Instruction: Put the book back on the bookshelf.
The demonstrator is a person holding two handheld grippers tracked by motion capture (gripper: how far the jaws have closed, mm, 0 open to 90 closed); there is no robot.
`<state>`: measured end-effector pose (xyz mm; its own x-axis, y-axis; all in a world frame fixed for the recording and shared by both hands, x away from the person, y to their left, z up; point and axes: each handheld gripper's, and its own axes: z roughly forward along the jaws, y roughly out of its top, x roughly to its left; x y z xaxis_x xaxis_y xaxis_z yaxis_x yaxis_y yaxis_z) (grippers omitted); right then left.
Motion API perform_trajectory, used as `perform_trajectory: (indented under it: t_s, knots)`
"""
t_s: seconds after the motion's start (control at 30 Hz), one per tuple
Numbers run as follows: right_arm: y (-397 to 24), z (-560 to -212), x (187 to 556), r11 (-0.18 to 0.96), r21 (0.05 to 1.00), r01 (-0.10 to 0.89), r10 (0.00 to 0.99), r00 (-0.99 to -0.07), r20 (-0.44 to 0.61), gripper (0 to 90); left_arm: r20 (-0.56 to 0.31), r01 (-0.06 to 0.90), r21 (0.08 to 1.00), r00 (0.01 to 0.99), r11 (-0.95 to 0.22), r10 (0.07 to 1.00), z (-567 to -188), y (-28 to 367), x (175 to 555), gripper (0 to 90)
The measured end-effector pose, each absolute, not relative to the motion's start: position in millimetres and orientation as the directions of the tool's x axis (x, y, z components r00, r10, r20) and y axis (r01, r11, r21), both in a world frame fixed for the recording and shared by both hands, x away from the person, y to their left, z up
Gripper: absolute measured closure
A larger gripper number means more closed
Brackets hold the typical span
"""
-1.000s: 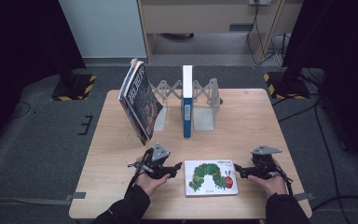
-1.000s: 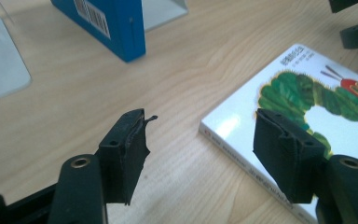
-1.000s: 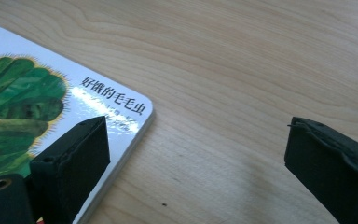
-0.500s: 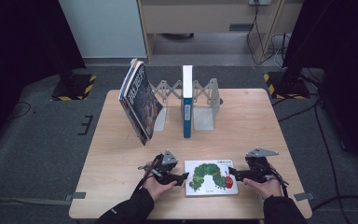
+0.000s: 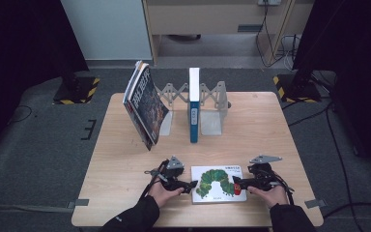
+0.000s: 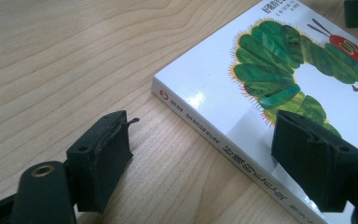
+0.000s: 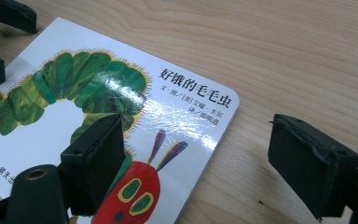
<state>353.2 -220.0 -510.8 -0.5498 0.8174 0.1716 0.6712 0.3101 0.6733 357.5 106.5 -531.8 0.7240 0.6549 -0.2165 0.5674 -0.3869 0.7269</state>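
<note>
A white picture book with a green caterpillar on its cover (image 5: 218, 183) lies flat near the table's front edge. My left gripper (image 5: 192, 184) lies level at the book's left side. In the left gripper view its jaws (image 6: 205, 154) straddle the spine edge of the book (image 6: 242, 93), one over bare wood and one over the cover. They have just been opening and press on nothing. My right gripper (image 5: 234, 182) is at the book's right side. Its jaws (image 7: 200, 158) straddle the corner of the book (image 7: 186, 112), have just been closing, and stand apart from it.
A metal book rack (image 5: 211, 104) stands at the back of the wooden table (image 5: 280, 130) with a blue book (image 5: 193, 108) upright in it. Dark books (image 5: 145, 104) lean at its left end. Cables and black stands are on the floor around.
The left hand has come down and slid right to the book's left edge. The right gripper has edged slightly in toward the book's right side. The book has stayed put.
</note>
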Motion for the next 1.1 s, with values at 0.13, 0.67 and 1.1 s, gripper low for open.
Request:
perform_trajectory:
  t_s: [0.13,0.67,1.1]
  knots:
    - [-217,-513,353,0.313,0.666,0.677,0.814,-0.553,0.180,19.6,-0.207,0.539,0.751,0.742,-0.382,0.638,-536,108,358,13.6]
    - [-212,-518,355,0.313,0.647,0.696,0.802,-0.558,0.213,31.2,-0.237,0.585,0.722,0.710,-0.369,0.663,-530,113,356,20.4]
    - [-214,-520,356,0.297,0.638,0.711,0.804,-0.546,0.234,36.4,-0.168,0.548,0.701,0.749,-0.456,0.641,-526,113,350,43.6]
